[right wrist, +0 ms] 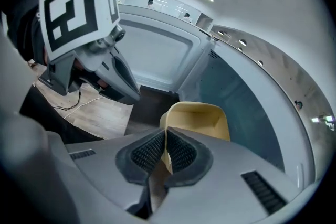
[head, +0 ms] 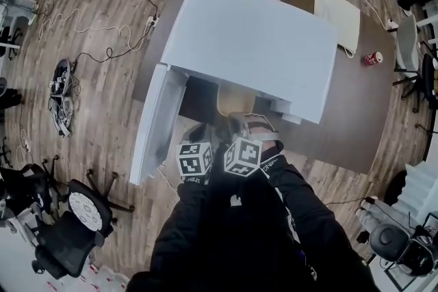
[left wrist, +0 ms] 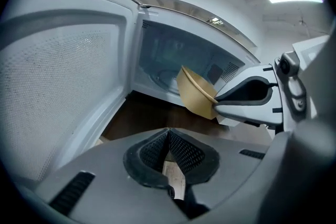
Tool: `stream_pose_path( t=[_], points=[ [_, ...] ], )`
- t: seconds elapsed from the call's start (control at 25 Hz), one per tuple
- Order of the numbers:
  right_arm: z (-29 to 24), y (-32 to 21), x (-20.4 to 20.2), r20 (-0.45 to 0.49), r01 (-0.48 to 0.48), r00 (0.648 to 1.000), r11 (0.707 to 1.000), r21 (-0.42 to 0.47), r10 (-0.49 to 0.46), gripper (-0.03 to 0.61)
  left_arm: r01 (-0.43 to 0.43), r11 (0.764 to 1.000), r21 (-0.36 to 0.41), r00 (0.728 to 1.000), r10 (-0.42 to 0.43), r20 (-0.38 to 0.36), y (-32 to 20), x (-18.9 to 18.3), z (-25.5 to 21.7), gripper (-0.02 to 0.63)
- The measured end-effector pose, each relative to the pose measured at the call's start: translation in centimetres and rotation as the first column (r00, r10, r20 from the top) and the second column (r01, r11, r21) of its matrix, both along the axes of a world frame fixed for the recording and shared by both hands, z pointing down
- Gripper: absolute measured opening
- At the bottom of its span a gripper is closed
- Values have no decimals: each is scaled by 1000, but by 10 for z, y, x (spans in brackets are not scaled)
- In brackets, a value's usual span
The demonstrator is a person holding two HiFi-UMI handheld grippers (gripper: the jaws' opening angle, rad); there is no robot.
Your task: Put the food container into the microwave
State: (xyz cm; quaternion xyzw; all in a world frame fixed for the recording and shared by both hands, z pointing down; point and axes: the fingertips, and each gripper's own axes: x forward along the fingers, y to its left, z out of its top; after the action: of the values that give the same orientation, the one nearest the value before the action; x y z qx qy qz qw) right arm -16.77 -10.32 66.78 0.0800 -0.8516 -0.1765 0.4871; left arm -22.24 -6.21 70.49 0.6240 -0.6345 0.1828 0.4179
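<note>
We are in the placing step. The right gripper [right wrist: 165,145] has its fingers closed on the rim of the food container [right wrist: 198,119], a tan tub that it holds tilted at the mouth of the microwave [head: 253,44]. As far as we can judge, the container is not yet set down inside. The microwave stands on the bench [head: 356,120], and its door [head: 154,123] is wide open at the microwave's left side. The left gripper [left wrist: 168,148] hovers just in front of the microwave, its fingers pressed together with nothing between them. We think the next move calls for carrying the container forward through the opening, bringing it level, and lowering it onto the microwave's floor before the fingers let go. Closing the door would then fall to the free left gripper.
</note>
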Motion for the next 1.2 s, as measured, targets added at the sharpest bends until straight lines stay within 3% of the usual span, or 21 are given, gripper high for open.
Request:
stream_pose_path(
  t=[0.4,0.8,1.2],
  points=[
    [24,-67,-32,-55,-18,998,995,99,23,32,-7,1000,-31,1000,6,-23,-28,-26,20,34],
    [31,-97,-42,-65,-37,997,984,173,49,32,-20,999,-42,999,19,-33,-45,-39,31,34],
    [16,-88,-42,24,-113,994,980,164,111,80,-48,999,-25,998,47,-32,-52,-38,24,34]
  ],
)
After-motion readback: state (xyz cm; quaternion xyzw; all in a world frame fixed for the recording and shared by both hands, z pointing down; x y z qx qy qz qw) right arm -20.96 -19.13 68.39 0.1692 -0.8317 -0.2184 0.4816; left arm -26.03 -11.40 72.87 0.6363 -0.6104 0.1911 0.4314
